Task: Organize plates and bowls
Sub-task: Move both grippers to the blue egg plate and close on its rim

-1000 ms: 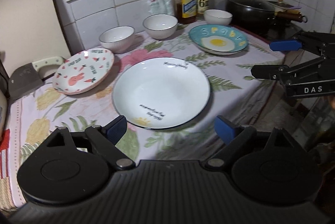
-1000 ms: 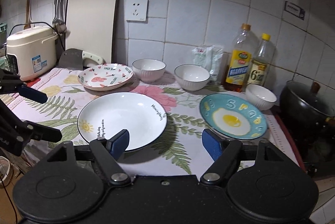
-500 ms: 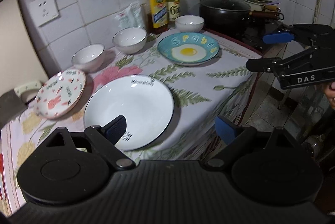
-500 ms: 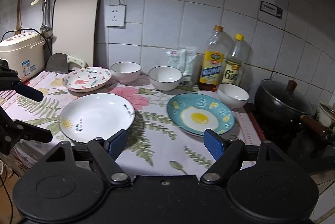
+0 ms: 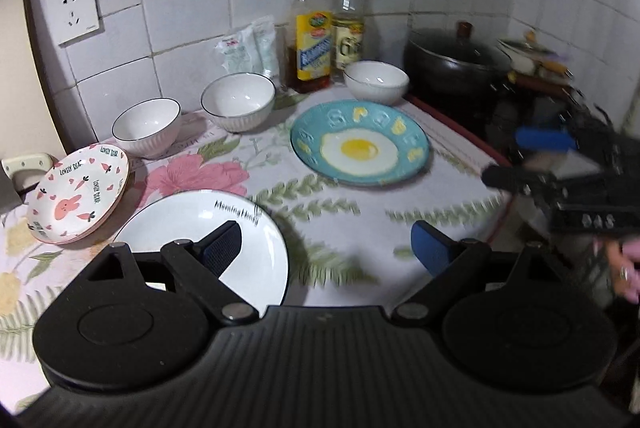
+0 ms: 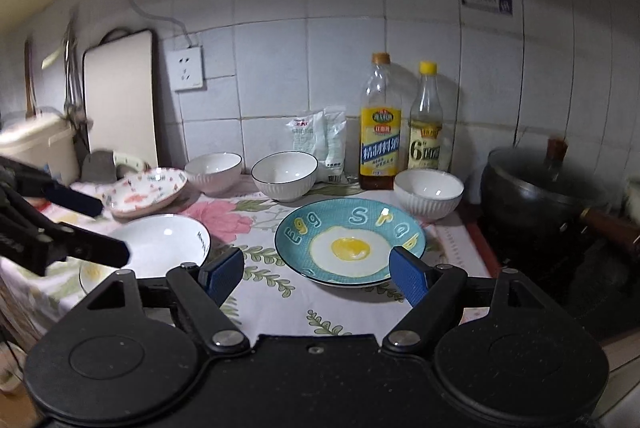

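Three plates lie on the flowered cloth: a white plate [image 5: 168, 228] at the front left, a pink rabbit plate [image 5: 76, 192] behind it, and a blue fried-egg plate [image 5: 360, 148] [image 6: 348, 244] to the right. Three white bowls [image 5: 146, 126] [image 5: 238, 106] [image 5: 376, 82] stand along the tiled wall. My left gripper [image 5: 326, 248] hangs open over the cloth between the white and blue plates, holding nothing. My right gripper [image 6: 316, 272] is open and empty, just in front of the blue plate's near rim; it also shows, blurred, at the right of the left wrist view [image 5: 532, 156].
Two oil bottles [image 6: 380, 124] and a white packet [image 6: 316, 140] stand against the wall. A black lidded pot [image 6: 540, 188] sits on the stove at right. A cutting board [image 6: 120, 100], a cleaver and a rice cooker [image 6: 36, 144] are at far left.
Both grippers have slid to the right along the counter. The blue egg plate now lies ahead of them and the white plate has shifted to the left of both views. Both stayed open.
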Available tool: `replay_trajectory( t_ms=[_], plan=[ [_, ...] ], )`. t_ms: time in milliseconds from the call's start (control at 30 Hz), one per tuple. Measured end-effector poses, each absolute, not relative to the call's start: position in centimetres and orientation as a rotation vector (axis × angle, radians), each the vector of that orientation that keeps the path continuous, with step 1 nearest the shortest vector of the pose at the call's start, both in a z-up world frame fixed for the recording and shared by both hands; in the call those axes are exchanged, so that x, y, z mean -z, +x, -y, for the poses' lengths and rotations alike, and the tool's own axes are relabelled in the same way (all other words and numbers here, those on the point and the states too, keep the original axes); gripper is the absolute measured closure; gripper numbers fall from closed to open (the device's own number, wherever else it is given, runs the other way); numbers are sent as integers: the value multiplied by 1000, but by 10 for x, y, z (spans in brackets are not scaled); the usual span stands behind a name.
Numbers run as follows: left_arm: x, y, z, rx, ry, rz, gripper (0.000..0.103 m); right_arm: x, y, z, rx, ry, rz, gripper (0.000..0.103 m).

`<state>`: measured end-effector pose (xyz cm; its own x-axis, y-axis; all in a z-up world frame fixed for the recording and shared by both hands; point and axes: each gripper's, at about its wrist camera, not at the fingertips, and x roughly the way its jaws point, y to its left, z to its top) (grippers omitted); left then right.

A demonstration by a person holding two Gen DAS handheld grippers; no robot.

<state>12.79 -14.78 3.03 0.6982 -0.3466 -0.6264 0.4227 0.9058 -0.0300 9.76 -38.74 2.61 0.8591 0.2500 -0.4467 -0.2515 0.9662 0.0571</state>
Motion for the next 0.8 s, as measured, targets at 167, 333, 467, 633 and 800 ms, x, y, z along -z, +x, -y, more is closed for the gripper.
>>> replay_trajectory(
  t_ms=[167, 333, 467, 633, 800],
  plan=[
    [-9, 162, 182, 311, 114, -636, 11, -6, 133, 411, -269, 62, -492, 20],
    [17, 197, 212, 227, 111, -635, 12, 15, 167, 430, -279, 148, -518, 20],
    [39, 221, 231, 202, 98, -671, 12, 29, 191, 443, -269, 186, -527, 20],
    [59, 247, 247, 144, 81, -703, 14, 47, 215, 460, -248, 245, -568, 20],
    [71, 262, 255, 107, 90, -705, 14, 65, 235, 464, -233, 251, -608, 21]
  ],
)
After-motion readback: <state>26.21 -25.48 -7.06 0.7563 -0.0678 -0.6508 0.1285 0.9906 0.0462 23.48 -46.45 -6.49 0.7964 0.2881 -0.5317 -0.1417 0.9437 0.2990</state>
